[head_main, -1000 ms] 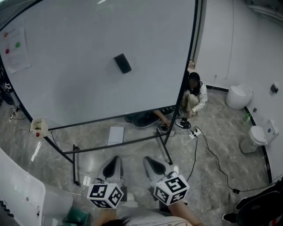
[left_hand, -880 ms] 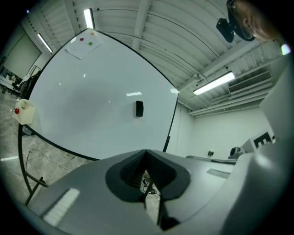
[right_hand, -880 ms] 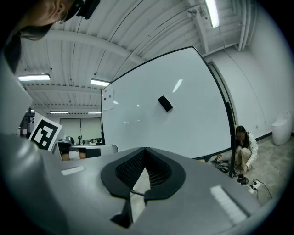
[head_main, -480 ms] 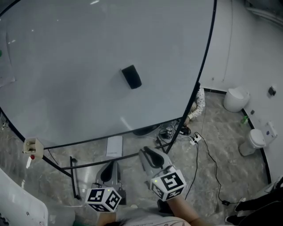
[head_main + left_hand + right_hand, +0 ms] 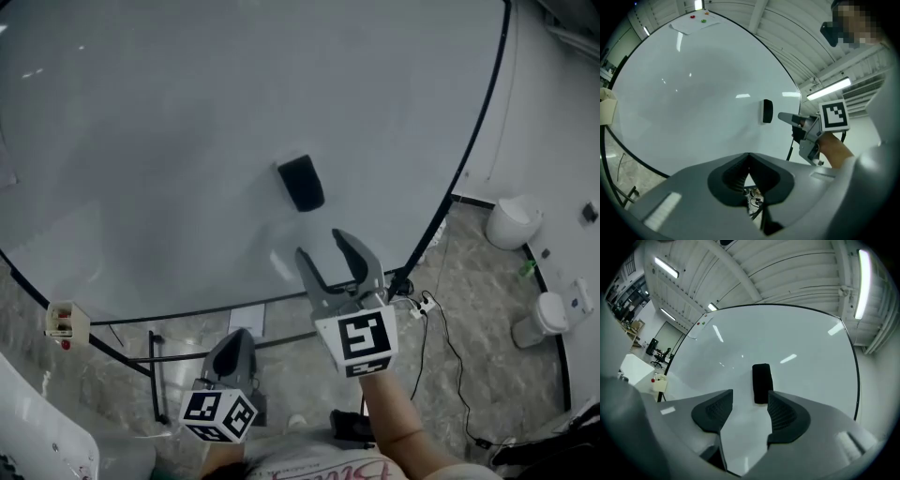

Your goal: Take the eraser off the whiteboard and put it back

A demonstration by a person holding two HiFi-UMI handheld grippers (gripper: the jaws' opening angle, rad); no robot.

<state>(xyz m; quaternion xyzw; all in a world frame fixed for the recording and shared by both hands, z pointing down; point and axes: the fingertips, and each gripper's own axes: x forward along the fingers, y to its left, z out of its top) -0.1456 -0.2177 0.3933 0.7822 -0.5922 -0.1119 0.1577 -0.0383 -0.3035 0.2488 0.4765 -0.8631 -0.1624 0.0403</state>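
- Eraser (image 5: 301, 183): small black oblong block with rounded corners and a matt surface; no print can be made out on it.
- It sits flat on the whiteboard (image 5: 169, 122), on the lower right part of the white surface and well inside the black frame (image 5: 473, 141). Its long side runs roughly up and down, leaning a little in the head view.
- Right tool (image 5: 321, 246): raised in front of the board, pointing at the board face. Its jaws are spread and have just been opening; only bare board shows between them.
- In the head view the eraser lies just above and slightly left of the right tool's tips, clear of both.
- In the right gripper view the eraser (image 5: 761, 383) stands just beyond the tips of the right tool (image 5: 749, 397), roughly in line with the gap and nearer the right-hand jaw. No pad touches it.
- The left gripper view shows the eraser (image 5: 767, 111) edge-on against the board, with the right tool (image 5: 785, 117) near it and a narrow strip of board between them.
- Left tool (image 5: 234, 342): low, below the board's bottom edge and well apart from the eraser. Its jaws are pressed together at the tips and hold nothing.
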